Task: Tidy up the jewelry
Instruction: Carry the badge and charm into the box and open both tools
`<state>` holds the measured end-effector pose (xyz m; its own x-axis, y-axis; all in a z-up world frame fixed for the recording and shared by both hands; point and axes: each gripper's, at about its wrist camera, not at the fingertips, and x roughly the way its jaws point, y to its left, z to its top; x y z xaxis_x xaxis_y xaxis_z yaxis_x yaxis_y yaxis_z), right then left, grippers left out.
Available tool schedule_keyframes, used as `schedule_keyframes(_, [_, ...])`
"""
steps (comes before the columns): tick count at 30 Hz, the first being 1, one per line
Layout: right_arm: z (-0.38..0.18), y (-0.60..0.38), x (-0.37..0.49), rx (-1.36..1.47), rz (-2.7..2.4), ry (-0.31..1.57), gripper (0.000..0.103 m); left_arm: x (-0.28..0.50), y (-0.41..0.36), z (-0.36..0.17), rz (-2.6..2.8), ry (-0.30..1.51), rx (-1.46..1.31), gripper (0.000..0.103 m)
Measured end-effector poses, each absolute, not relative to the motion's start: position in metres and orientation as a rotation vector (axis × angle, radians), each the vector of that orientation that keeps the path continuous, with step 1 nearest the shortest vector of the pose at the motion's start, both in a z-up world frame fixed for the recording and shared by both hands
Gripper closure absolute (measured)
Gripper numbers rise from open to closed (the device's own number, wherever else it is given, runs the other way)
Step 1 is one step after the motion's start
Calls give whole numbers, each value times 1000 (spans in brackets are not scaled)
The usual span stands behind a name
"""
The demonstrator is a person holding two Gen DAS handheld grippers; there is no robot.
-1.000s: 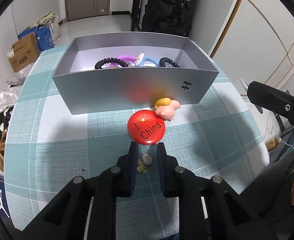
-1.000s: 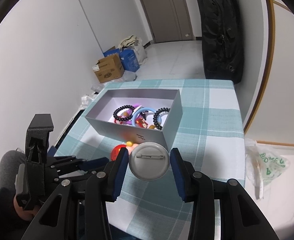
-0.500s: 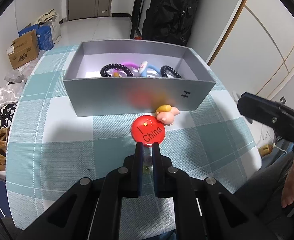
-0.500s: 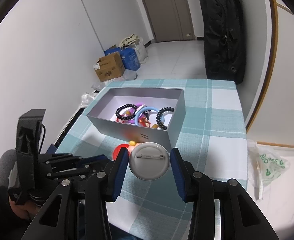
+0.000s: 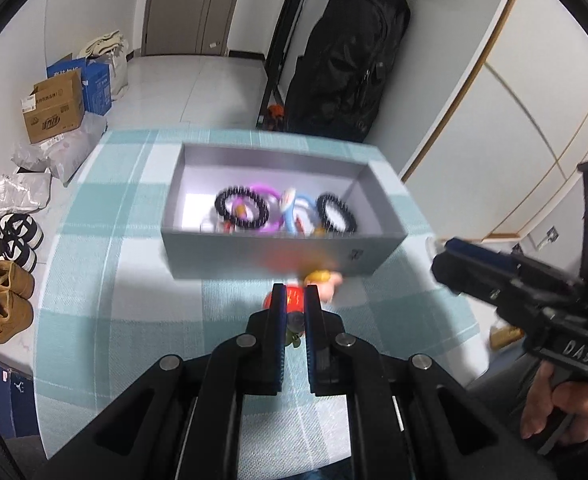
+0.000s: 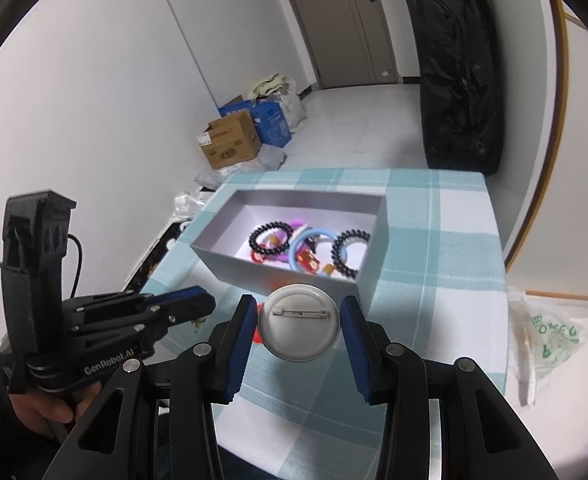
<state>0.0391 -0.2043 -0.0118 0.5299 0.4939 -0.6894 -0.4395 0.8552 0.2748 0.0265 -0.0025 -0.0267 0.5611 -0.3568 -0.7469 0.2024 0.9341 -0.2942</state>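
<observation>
A grey open box (image 5: 277, 250) (image 6: 294, 276) on the checked tablecloth holds black bead bracelets (image 5: 241, 210), a purple ring and a blue ring (image 6: 314, 246). My left gripper (image 5: 294, 312) is shut on a small flower charm (image 5: 295, 330) and is lifted above the table, in front of the box. Behind its tips lie a red round badge (image 5: 294, 298) and a pink pig figure (image 5: 326, 282). My right gripper (image 6: 298, 320) is shut on a round silver pin badge (image 6: 298, 327), its back and pin facing me, near the box's front.
The table's edges are close on the left and right. Shoes (image 5: 5, 308), cardboard boxes (image 5: 53, 112) and bags lie on the floor at the left. A black backpack (image 5: 346, 64) hangs at the back. A plastic bag (image 6: 550, 336) lies on the floor at the right.
My left gripper shut on the small flower charm and lifted it off the cloth, away from the box. My right gripper still holds the pin badge, slightly nearer the box.
</observation>
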Motion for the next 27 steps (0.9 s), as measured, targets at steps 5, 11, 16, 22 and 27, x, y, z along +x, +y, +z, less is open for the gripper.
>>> schedule_keyframes(5, [-6, -200, 47, 88, 581, 839, 61, 35, 1, -10, -322, 870, -186, 99])
schedule_keyframes(11, [0, -192, 62, 102, 614, 828, 61, 55, 11, -4, -291, 859, -199, 99])
schedule_keyframes(16, [0, -182, 78, 109, 645, 826, 61, 70, 15, -5, -292, 848, -208, 99])
schedule_keyframes(22, [-6, -173, 96, 120, 666, 834, 61, 87, 17, -9, -311, 860, -213, 99])
schedule_keyframes(27, [-15, -172, 112, 147, 668, 844, 61, 104, 20, -17, -319, 879, -229, 99])
